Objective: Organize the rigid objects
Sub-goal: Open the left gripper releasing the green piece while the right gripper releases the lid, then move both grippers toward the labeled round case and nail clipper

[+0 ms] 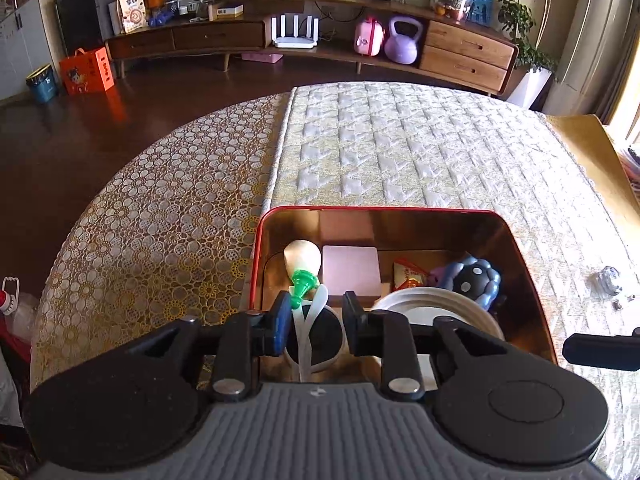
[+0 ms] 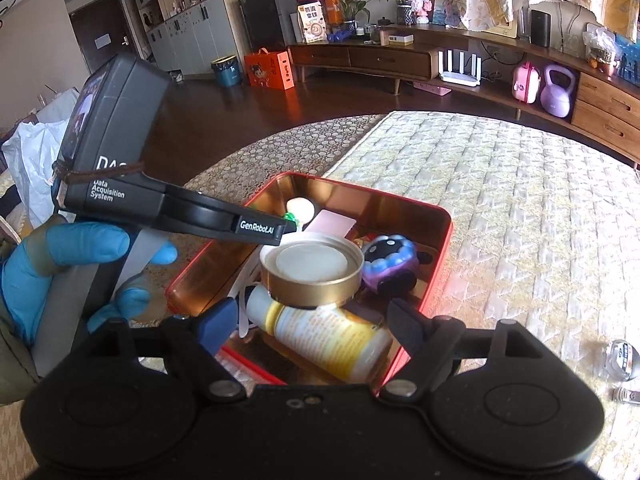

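Hidden: while the left gripper (image 1: 316, 320) hangs over the red tin (image 1: 532, 280), its fingers cover the near contents; the white strap (image 1: 308, 320) stands between parted jaws, with no pad seen pressing it.
Tin contents: green-capped bulb (image 1: 302, 264), pink block (image 1: 351, 270), gold-rimmed lid (image 2: 314, 268), blue-purple toy (image 2: 390, 258).
Edges: quilted table (image 1: 420, 152) lies bare beyond the tin.
Right view only: bottle (image 2: 324, 334) under the lid; right gripper (image 2: 314, 326) released, jaws wide; gloved hand (image 2: 60, 264).
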Motion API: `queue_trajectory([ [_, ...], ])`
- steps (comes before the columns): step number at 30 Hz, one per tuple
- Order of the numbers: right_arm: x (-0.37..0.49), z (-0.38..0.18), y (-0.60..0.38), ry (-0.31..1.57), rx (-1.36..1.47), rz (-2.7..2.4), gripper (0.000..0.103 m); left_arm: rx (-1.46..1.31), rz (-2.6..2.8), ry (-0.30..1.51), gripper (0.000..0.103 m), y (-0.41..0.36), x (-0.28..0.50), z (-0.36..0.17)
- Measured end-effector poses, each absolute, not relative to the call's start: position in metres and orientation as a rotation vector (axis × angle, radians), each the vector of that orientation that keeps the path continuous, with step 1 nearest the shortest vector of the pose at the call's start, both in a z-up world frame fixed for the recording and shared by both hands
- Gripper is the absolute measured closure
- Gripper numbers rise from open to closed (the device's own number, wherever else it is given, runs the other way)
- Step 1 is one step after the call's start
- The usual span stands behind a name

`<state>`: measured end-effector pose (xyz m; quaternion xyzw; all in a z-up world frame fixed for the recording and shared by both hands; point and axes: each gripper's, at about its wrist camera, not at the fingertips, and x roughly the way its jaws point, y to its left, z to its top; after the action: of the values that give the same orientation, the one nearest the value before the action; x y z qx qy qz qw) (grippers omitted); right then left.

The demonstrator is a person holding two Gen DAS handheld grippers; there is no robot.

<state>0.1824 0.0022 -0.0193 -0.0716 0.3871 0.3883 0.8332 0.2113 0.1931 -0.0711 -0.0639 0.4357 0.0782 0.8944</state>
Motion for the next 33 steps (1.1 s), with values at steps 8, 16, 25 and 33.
queue_trajectory([
  [8, 0.169, -0.008, -0.013, 0.805, -0.140, 0.816, 0.019, -0.132, 0.168, 0.880, 0.074, 0.187, 0.194, -0.055],
  [16, 0.157, -0.002, -0.040, 0.799, -0.113, 0.795, 0.019, -0.088, 0.180, 0.802, 0.042, 0.171, 0.167, -0.037],
  [25, 0.143, 0.001, -0.075, 0.780, -0.052, 0.752, 0.013, -0.069, 0.128, 0.771, 0.041, 0.137, 0.143, -0.024],
  [33, 0.135, -0.004, -0.125, 0.744, 0.013, 0.676, 0.008, -0.044, 0.051, 0.762, 0.031, 0.095, 0.133, -0.017],
])
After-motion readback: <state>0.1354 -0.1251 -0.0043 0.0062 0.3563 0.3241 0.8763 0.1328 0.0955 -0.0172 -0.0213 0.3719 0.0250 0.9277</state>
